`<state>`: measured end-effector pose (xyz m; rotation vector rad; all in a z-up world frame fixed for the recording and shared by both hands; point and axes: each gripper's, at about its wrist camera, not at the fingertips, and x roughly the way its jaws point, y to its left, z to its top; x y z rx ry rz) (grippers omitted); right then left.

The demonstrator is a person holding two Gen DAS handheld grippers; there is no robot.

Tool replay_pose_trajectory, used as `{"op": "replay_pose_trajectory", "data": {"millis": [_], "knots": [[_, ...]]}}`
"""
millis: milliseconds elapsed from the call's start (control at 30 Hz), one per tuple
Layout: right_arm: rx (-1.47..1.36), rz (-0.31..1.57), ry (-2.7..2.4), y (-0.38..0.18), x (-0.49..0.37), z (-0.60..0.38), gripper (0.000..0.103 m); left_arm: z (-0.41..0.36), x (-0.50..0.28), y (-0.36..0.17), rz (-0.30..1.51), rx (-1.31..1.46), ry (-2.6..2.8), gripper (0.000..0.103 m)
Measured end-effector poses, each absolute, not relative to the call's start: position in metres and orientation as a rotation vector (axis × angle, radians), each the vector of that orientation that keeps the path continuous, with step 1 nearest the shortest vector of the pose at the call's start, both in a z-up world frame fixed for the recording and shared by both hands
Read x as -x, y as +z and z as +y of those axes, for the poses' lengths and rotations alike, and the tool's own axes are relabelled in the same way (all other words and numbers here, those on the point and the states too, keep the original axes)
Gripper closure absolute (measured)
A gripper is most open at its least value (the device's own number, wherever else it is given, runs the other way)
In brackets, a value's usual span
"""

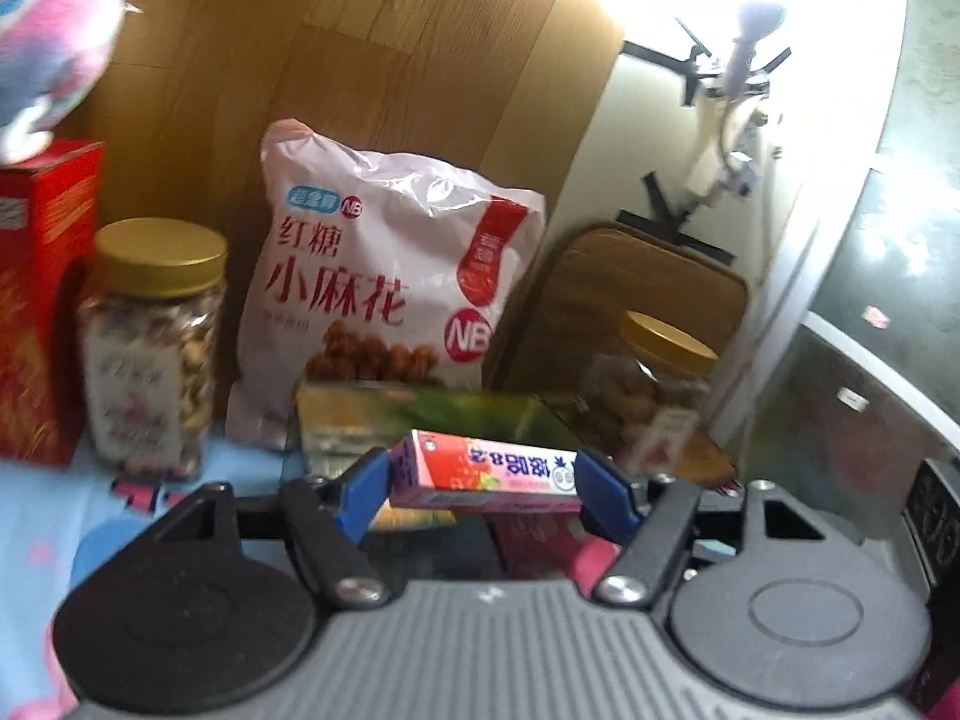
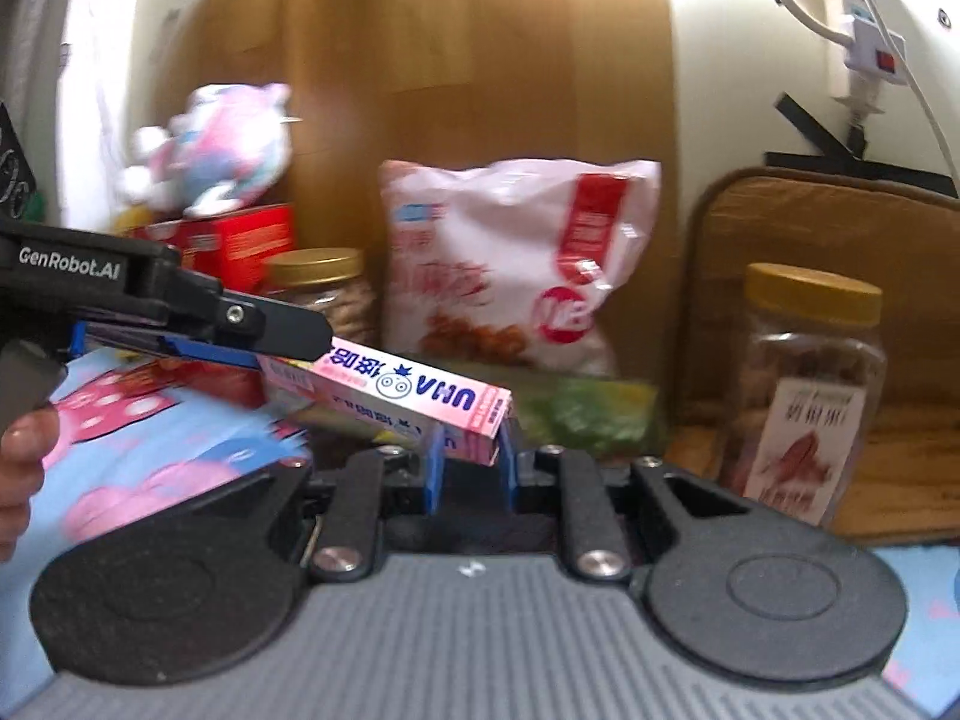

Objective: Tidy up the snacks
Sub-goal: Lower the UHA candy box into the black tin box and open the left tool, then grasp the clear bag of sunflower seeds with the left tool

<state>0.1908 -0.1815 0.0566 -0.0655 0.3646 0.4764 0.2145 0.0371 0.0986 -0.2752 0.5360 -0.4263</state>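
You are in a lived-in home, at a table spread with a light blue cloth printed with pink shapes [image 2: 150, 456]. A wood-grain laminate panel [image 1: 360, 60] stands upright at its back. Against that panel leans a pale pink plastic bag of fried dough twists [image 1: 384, 276]. Left of the panel's foot stands a gold-lidded clear jar [image 1: 153, 348]; higher on the left, a pink and blue plush toy [image 2: 222, 144] tops a red cardboard box [image 2: 240, 240]. Right of the panel, a white power strip [image 2: 870, 54] hangs on a cream wall.

A pink candy box [image 1: 483, 471], long and slim, hangs off the table, tilted down toward 4 o'clock in the right wrist view, gripped at both ends.
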Motion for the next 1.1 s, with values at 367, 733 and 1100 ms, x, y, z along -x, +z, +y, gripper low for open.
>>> {"op": "replay_pose_trajectory", "data": {"millis": [367, 733, 1100], "knots": [[0.03, 0.423, 0.371, 0.024, -0.245, -0.184, 0.074, 0.007, -0.283, 0.054, 0.646, 0.244, -0.357, 0.034], [-0.184, 0.468, 0.596, 0.029, -0.197, -0.197, 0.063, 0.087, -0.208, 0.086, 0.52, 0.377, -0.411, 0.026], [-0.396, 0.781, 0.712, -0.014, -0.226, -0.153, 0.087, 0.119, -0.176, 0.003, 0.762, 0.503, -0.304, 0.045]]}}
